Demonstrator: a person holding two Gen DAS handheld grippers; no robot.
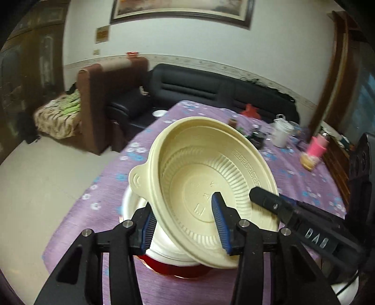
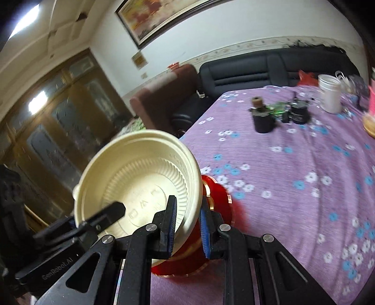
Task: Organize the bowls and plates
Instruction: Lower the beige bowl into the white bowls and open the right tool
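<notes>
Straddling the cream bowl (image 1: 206, 178) rim, the left gripper (image 1: 187, 225) is standing spread, pads off the wall, bowl tilting above white plates (image 1: 133, 206). Right view: right gripper (image 2: 187, 230) is pinching the rim over the red plate (image 2: 218, 194); lowering level would seat it.

Both fisheye views are dim, warm-tinted indoor light; a bright ceiling light (image 2: 24, 20) blows out at top left of the right wrist view; motion blur smears the far clutter on the worktop (image 2: 293, 164); edges bend strongly and darken into black corners; shadows are soft.
</notes>
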